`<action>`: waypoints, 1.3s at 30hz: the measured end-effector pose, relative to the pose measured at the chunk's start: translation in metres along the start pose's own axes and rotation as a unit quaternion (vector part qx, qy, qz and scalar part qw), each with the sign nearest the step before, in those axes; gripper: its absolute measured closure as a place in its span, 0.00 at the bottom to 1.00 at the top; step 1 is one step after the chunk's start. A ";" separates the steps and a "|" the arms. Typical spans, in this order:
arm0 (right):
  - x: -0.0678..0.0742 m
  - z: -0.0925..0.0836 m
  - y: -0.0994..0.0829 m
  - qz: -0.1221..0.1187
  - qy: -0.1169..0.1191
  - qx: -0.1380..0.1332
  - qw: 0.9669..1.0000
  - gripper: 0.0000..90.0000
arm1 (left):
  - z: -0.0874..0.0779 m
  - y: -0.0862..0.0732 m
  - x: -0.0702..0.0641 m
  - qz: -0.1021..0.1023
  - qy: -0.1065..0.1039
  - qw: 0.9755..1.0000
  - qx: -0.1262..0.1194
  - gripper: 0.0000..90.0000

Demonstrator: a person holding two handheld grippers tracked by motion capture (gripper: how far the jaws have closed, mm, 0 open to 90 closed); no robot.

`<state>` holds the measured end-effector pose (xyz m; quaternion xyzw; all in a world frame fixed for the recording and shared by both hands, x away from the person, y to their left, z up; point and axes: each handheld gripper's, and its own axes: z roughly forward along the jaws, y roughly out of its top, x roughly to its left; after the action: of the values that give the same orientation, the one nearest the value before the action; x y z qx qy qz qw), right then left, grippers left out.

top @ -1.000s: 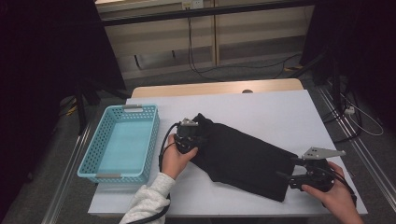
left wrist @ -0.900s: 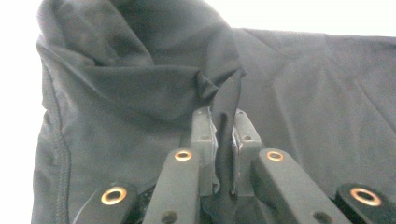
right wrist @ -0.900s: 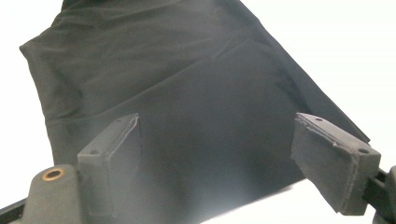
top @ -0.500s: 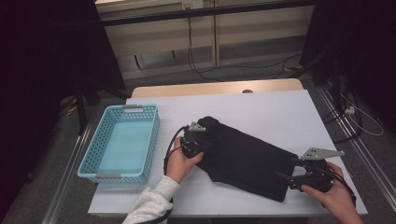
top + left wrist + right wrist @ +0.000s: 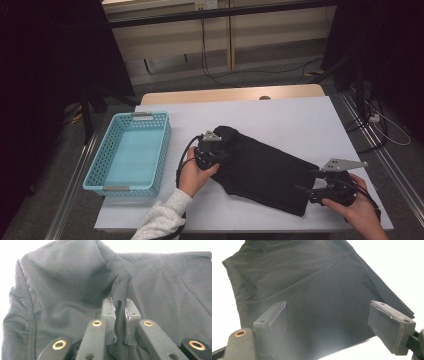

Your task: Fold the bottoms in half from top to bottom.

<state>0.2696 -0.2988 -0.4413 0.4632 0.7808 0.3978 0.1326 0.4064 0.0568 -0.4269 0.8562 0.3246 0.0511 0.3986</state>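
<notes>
My left gripper has carried its pinch of the black garment inward since a second ago, so the near-left corner that lay flat now stands folded up over the cloth beside it; my right gripper has not shifted. In the left gripper view the two pads are clenched on a ridge of fabric that rises straight up between them, with the seamed edge of the garment off to the left of the fingers and the broad flat part ahead and to their right. In the right gripper view the pads stand wide apart and released, with the garment's lower edge lying between and beyond them, touched by neither as far as I can see.

I judge this to be the folding step: one corner is being drawn across while the far end waits. Next I need the left fingers to lay the fold down flat before letting go, and the right fingers to close on the hem just ahead of them.

The light blue basket sits well to the outside of my left fingers, apart from the cloth, and holds nothing.
</notes>
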 end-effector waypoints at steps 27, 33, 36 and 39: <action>0.000 -0.001 0.000 -0.002 -0.001 0.000 1.000 0.19 | 0.005 -0.015 0.000 0.001 -0.023 1.000 0.017 0.65; 0.000 -0.001 -0.001 -0.004 0.000 0.001 1.000 0.19 | 0.007 -0.016 0.002 -0.004 -0.022 1.000 0.020 0.75; 0.000 -0.001 -0.001 -0.004 -0.001 0.002 1.000 0.19 | 0.008 -0.017 0.003 -0.010 -0.030 0.999 0.022 0.79; 0.000 -0.001 0.000 -0.003 -0.001 0.001 1.000 0.19 | 0.009 -0.018 0.003 -0.020 -0.038 0.999 0.025 0.81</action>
<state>0.2686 -0.2993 -0.4408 0.4613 0.7824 0.3964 0.1338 0.4029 0.0614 -0.4460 0.8606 0.3274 0.0026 0.3902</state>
